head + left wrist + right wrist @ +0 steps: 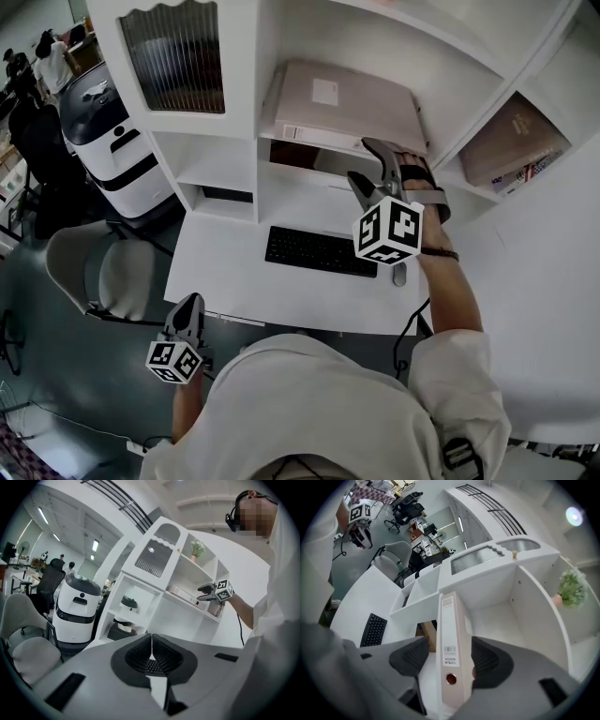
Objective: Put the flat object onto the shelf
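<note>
A flat pale-pink binder [342, 108] lies on the white shelf [262, 75] above the desk. My right gripper [370, 161] is at the binder's near right corner. In the right gripper view the binder's spine [451, 644] stands between the two dark pads; the right pad is against it, while a narrow gap shows at the left pad [410, 656]. My left gripper [187, 314] hangs low beside the desk's front left corner. It is shut with nothing in it [151, 656], and its view also catches the right gripper [206, 592] at the shelf.
A black keyboard [319, 251] and a mouse [400, 275] lie on the white desk [225, 272]. A grey chair [103, 272] and a white machine [117, 141] stand to the left. Books [516, 141] fill the right compartment. A potted plant [572, 588] sits higher up.
</note>
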Demonstrator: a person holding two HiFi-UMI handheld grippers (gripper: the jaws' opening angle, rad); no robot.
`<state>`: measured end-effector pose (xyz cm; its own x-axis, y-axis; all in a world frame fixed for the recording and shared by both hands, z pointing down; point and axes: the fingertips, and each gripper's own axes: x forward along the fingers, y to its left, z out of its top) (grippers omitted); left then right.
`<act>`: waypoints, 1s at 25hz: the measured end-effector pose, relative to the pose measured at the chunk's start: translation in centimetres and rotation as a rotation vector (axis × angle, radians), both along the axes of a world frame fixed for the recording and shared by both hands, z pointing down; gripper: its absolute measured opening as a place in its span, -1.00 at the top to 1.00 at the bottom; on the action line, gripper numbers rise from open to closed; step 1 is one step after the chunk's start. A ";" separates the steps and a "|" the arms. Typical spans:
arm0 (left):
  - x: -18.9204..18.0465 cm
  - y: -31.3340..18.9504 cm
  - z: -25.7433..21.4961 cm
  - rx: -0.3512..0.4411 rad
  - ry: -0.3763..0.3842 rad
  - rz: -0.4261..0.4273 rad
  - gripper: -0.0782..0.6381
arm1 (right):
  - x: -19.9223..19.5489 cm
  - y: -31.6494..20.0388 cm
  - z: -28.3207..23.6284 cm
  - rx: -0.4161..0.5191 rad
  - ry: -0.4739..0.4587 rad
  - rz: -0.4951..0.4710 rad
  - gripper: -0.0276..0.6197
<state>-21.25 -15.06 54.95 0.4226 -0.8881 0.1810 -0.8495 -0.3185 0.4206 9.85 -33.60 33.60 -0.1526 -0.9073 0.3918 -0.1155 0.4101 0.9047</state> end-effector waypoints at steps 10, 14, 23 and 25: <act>0.9 0.8 -0.1 0.007 -0.004 0.029 0.77 | 0.6 3.9 -1.0 0.074 -0.154 0.009 0.55; 1.1 1.2 -0.2 0.009 -0.007 0.037 0.77 | 0.9 5.1 -1.4 0.111 -0.210 0.019 0.77; 1.5 2.0 -0.2 0.006 -0.010 0.054 0.77 | 1.5 7.1 -1.6 0.141 -0.287 0.045 0.91; 1.6 2.0 -0.2 0.007 -0.010 0.059 0.77 | 1.6 7.4 -1.6 0.142 -0.312 0.049 0.91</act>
<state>-19.62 -13.04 54.73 0.4721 -0.8630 0.1796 -0.8333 -0.3705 0.4103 11.46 -26.18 31.98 -0.1998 -0.9587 0.2025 -0.4126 0.2698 0.8701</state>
